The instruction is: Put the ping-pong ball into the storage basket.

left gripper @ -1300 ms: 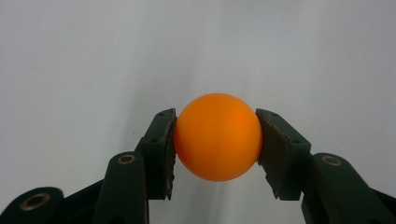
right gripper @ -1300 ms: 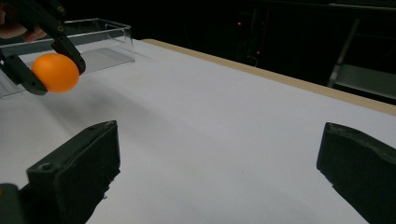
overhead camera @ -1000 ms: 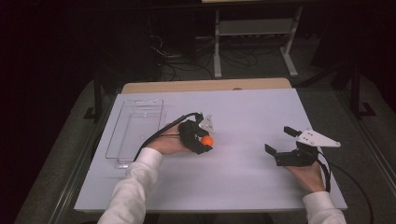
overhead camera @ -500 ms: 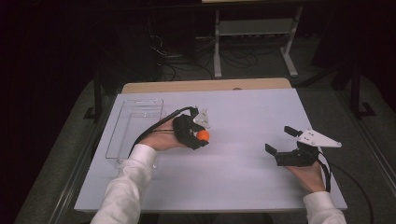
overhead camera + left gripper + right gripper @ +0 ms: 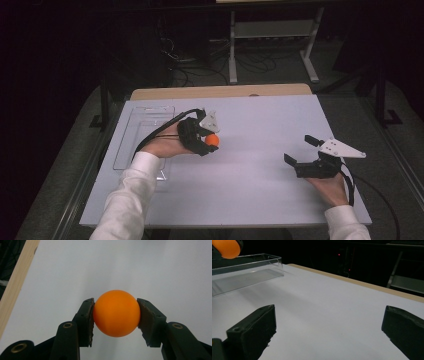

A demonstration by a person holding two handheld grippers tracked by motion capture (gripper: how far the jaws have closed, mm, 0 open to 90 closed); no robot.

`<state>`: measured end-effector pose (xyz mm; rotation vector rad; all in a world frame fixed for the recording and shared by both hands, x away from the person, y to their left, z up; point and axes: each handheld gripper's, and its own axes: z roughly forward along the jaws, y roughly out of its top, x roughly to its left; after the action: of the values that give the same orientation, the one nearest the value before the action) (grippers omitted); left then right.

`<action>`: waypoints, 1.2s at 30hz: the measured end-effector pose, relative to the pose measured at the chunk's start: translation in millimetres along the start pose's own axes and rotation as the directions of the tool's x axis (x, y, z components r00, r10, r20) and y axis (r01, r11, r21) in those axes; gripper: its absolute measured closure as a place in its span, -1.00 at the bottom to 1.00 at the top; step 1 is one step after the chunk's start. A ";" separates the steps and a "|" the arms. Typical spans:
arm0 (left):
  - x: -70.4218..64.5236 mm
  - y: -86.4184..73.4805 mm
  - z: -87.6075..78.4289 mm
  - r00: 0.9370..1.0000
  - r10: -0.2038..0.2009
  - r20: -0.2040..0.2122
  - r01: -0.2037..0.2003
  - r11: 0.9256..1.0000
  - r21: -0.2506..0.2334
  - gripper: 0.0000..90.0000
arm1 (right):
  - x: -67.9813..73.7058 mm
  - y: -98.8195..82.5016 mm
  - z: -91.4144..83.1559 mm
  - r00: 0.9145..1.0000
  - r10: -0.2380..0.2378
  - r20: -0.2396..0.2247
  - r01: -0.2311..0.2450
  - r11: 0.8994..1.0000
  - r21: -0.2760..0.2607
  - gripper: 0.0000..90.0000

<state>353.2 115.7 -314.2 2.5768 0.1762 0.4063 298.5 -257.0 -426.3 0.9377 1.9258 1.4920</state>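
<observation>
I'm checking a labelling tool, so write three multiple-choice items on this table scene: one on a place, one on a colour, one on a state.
1. Where does the clear tray lie on the table?
A. at its left edge
B. at its right edge
C. in its middle

2. What colour is the ball?
A. green
B. orange
C. white

3. How does the right gripper stand?
A. shut on the ball
B. shut on nothing
C. open with nothing in it

Key: 1 A, the high view shows the tray along the left edge; 2 B, the left gripper clamps an orange ball from both sides; 3 C, its jaws stand wide apart over bare table.
</observation>
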 end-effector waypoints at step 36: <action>15.0 -23.4 -59.0 0.998 -0.035 -0.042 0.037 0.998 0.054 0.13 | -0.4 -0.3 -0.3 1.000 -0.004 0.003 0.004 1.000 0.006 -1.00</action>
<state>347.5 166.8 -274.2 2.6157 0.2518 0.4475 298.5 -257.5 -426.5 0.9371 1.9293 1.4824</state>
